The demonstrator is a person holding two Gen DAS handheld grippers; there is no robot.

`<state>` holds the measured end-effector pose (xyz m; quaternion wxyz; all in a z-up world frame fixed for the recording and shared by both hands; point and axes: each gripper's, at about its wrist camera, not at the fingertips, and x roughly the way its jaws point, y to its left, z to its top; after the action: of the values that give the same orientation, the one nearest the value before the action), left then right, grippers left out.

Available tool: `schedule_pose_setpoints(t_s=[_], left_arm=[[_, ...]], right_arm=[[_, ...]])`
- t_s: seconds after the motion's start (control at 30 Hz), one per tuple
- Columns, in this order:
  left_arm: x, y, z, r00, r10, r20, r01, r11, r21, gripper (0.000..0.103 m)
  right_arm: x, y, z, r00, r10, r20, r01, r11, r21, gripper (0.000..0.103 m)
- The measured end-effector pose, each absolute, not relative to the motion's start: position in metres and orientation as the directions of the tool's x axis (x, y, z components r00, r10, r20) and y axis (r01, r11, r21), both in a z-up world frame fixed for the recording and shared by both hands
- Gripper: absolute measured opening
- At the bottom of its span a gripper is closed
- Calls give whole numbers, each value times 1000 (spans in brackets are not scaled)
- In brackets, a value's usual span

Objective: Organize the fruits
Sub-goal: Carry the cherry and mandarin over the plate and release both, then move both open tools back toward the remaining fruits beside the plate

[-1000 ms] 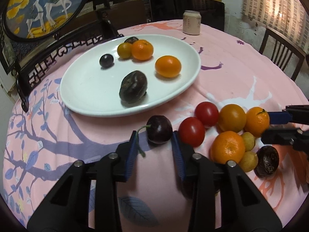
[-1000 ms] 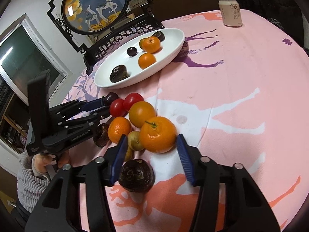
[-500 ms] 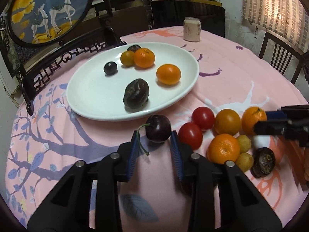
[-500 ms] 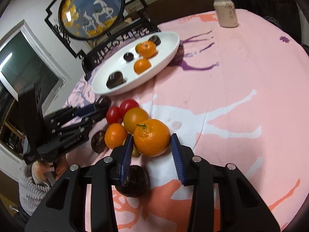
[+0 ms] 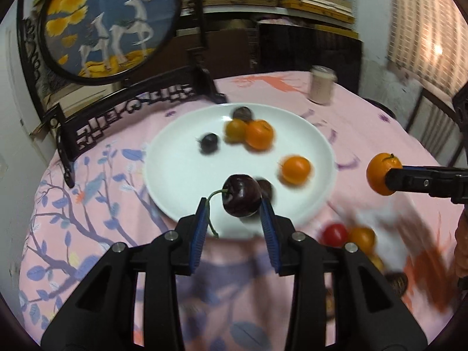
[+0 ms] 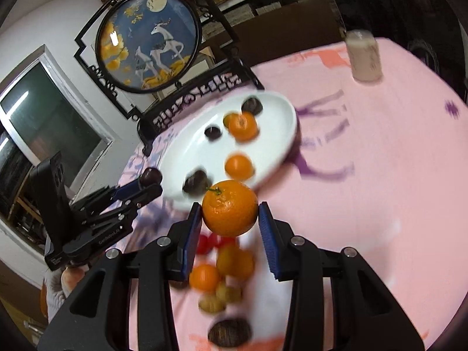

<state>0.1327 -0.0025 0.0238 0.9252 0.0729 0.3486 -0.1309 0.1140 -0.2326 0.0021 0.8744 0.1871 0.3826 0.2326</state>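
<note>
My left gripper [image 5: 232, 204] is shut on a dark cherry [image 5: 241, 195] with a green stem and holds it above the near rim of the white plate [image 5: 181, 169]. My right gripper [image 6: 230, 215] is shut on an orange mandarin [image 6: 230, 207], lifted above the table near the plate's [image 6: 280, 122] near edge. The mandarin [image 5: 383, 172] also shows in the left wrist view, right of the plate. The plate holds two oranges [image 5: 259, 134], a yellow fruit, a dark berry [image 5: 209, 142] and dark fruits. Loose fruits, blurred, lie on the cloth below: tomatoes [image 6: 209, 241], oranges [image 6: 234, 261], small yellow fruits.
A pale can [image 6: 365, 55] stands at the far side of the pink tablecloth [image 6: 380, 152]. A round deer picture in a black carved stand [image 5: 108, 20] rises behind the plate. A chair back [image 5: 430, 117] stands at the right.
Both grippers have lifted off the table with their fruit and moved toward the plate. The cherry now hangs over the plate's near rim; the mandarin has left the fruit pile.
</note>
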Motion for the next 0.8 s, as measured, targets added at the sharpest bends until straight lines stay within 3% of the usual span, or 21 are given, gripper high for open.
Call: schedule_pose_setpoints(t_s=[0.17, 0.3, 0.37, 0.57, 0.67, 0.8], left_arm=[[173, 9, 21, 709, -157, -688, 228, 974, 14, 39], [186, 12, 9, 690, -148, -708, 211, 978, 1, 53], [186, 13, 3, 683, -138, -718, 209, 978, 12, 60], [176, 14, 4, 692, -133, -710, 196, 981, 7, 70], [164, 15, 5, 710, -118, -695, 188, 982, 25, 82], [149, 15, 4, 714, -114, -690, 184, 983, 27, 83]], right_arm=[[165, -220, 1, 606, 521, -602, -232, 839, 493, 40], [196, -215, -10, 620, 474, -625, -189, 864, 467, 41], [202, -216, -18, 609, 487, -626, -177, 853, 491, 61], [182, -224, -6, 654, 489, -577, -220, 853, 474, 61], [169, -227, 1, 665, 493, -561, -234, 851, 471, 61], [151, -228, 1, 661, 500, -559, -238, 847, 476, 62]])
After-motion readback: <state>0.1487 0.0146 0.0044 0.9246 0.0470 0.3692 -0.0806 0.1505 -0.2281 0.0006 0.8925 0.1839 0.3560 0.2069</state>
